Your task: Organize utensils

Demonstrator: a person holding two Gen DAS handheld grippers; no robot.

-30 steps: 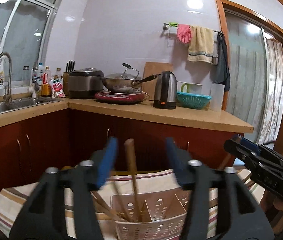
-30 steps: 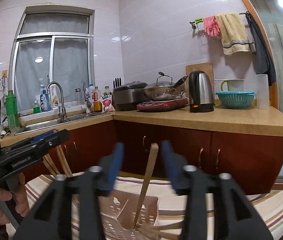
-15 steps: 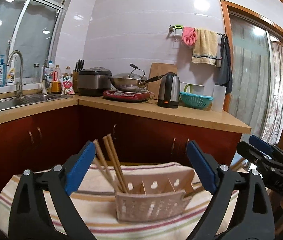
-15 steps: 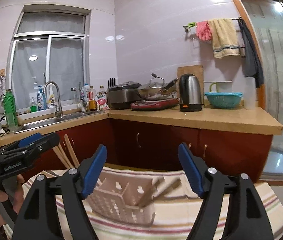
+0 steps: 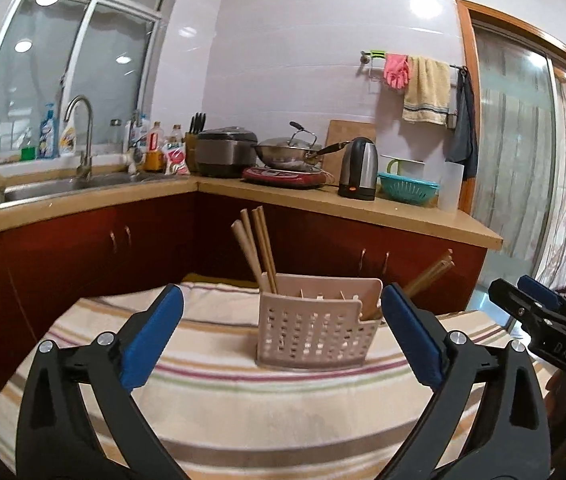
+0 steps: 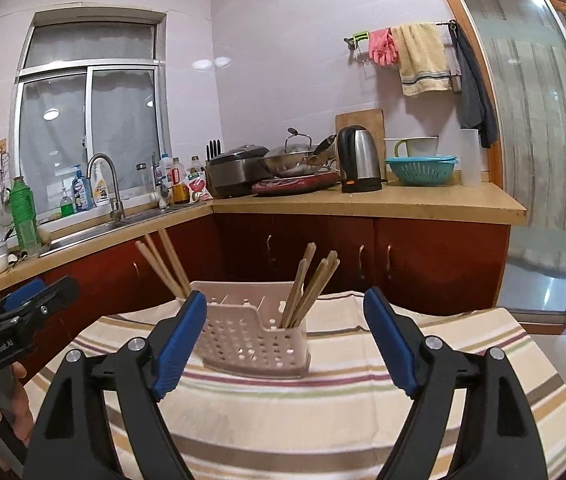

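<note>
A pale perforated utensil caddy (image 5: 315,334) stands upright on a striped tablecloth (image 5: 223,396); it also shows in the right wrist view (image 6: 255,340). Wooden chopsticks (image 5: 257,250) lean out of its left compartment, and another bundle of chopsticks (image 6: 311,286) leans out of its right end. My left gripper (image 5: 283,336) is open and empty, back from the caddy. My right gripper (image 6: 285,338) is open and empty too, also back from the caddy. Each gripper shows at the edge of the other's view.
Behind the table runs an L-shaped kitchen counter (image 5: 363,210) over dark red cabinets, with a sink (image 5: 83,184), rice cooker, wok, kettle (image 6: 359,160) and teal colander. A glass door (image 6: 543,140) is on the right.
Both grippers opened, let go of the chopsticks and drew back from the caddy. The chopsticks now stand in the caddy's compartments.
</note>
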